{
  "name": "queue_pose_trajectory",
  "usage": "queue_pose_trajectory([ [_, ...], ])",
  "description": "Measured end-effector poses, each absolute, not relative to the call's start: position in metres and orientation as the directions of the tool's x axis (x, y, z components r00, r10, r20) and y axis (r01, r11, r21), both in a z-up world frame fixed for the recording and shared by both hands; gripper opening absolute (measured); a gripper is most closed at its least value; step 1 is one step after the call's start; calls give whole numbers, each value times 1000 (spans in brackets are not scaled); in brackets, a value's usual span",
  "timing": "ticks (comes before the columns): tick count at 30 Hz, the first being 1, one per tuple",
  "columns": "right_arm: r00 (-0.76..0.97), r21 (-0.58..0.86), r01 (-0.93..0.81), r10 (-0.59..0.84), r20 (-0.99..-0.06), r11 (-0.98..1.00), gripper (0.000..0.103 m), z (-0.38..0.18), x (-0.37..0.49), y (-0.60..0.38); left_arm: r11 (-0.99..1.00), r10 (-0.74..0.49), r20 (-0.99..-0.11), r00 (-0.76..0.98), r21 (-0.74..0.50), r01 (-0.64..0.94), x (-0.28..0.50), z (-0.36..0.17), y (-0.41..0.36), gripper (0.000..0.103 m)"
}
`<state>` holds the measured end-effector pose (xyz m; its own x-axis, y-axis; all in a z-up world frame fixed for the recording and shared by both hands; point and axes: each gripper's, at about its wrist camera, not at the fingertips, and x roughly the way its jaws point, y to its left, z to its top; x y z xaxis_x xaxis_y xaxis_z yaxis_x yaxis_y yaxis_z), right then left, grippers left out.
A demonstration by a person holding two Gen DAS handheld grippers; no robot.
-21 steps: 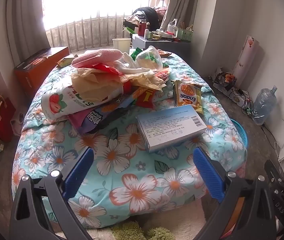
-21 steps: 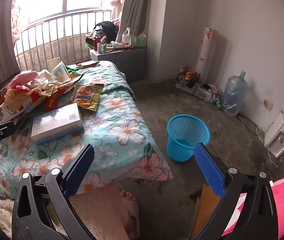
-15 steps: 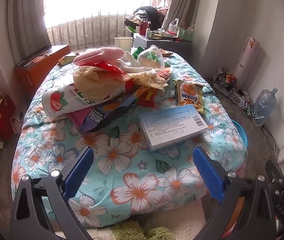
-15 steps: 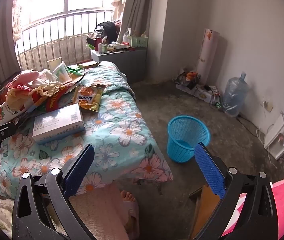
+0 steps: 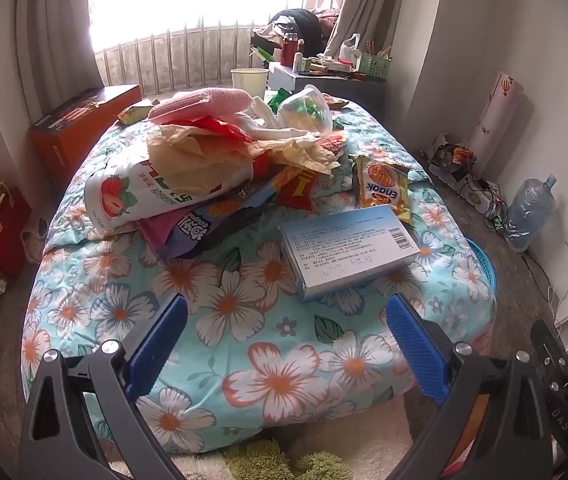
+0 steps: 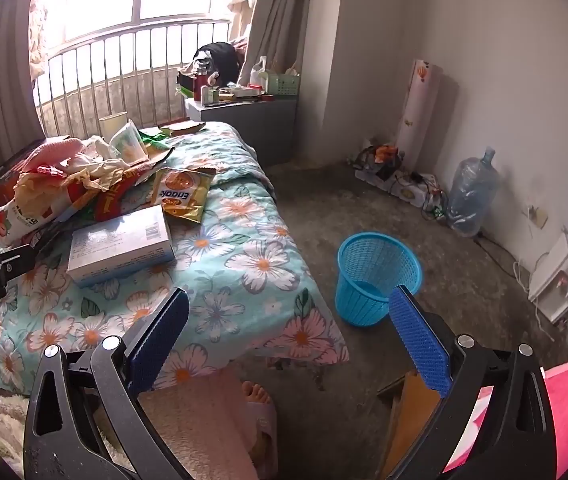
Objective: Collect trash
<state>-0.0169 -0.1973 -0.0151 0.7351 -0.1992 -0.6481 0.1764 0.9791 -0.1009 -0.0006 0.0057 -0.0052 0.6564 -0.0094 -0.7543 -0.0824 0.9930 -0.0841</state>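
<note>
Both our grippers, left [image 5: 285,334] and right [image 6: 287,326], gape empty; the pale-blue rectangular cardboard box [image 5: 347,252] looks light and stiff, so we'd pinch its short sides.

Left wrist view looks down-forward from the near end of the floral-covered table [image 5: 244,360], along its length toward the window; close over the near edge; right wrist view sits off the table's right near corner, angled toward floor and blue basket [image 6: 377,276]; both share the pale blue box [image 5: 347,252] and Enaak packet [image 6: 182,194].
</note>
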Motion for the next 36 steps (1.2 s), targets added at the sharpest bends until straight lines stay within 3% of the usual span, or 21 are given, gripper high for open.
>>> queue_pose_trajectory([
  [36,735,-105,173,-199,-648,979,95,-16,-14,-194,993,-8,-755,655,-83,-83,1,-6,8,97],
])
